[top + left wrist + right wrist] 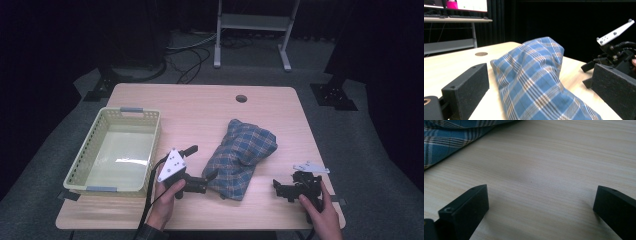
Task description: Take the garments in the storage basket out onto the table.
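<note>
On the desk (200, 107) the yellow basket (90, 155) stood empty at my left, and the crumpled blue plaid cloth (240, 155) lay beside it near the middle, not yet gripped. My left gripper (200, 167) was spread wide at the cloth's near-left edge. My right gripper (281, 189), also wide open, rested over bare wood to its right, so any moving or folding seemed undone.

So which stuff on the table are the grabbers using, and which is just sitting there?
Likely in use:
cloth
left gripper, open, at the cloth's edge
right gripper, open, over bare table

Just there:
basket, empty
stand behind
</note>
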Motion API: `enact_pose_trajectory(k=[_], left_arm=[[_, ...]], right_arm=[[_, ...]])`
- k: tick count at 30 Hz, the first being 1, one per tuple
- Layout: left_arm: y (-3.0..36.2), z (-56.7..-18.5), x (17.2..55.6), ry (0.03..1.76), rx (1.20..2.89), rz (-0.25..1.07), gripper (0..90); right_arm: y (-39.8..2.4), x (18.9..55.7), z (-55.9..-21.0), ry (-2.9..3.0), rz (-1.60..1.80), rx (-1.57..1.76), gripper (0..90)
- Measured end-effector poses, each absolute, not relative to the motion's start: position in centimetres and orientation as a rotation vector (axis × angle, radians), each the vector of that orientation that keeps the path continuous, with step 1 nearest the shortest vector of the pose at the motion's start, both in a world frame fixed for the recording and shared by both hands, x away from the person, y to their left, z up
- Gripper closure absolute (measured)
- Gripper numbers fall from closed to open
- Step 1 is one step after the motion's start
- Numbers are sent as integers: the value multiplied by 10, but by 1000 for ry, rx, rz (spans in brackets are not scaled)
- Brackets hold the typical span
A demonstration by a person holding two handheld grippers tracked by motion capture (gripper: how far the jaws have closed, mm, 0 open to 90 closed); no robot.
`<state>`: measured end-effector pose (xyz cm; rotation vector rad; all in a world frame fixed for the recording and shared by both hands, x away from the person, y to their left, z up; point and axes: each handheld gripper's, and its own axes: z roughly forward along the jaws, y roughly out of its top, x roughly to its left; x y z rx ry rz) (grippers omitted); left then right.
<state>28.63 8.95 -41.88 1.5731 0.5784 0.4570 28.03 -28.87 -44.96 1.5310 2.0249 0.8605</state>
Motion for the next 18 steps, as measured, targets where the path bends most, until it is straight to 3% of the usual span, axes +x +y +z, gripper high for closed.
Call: enact_pose_trajectory(k=[18], left_arm=[[98, -437, 281, 582, 1579, 450, 14]], right_arm=[[-289, 280, -450, 2025, 861, 1531, 0]])
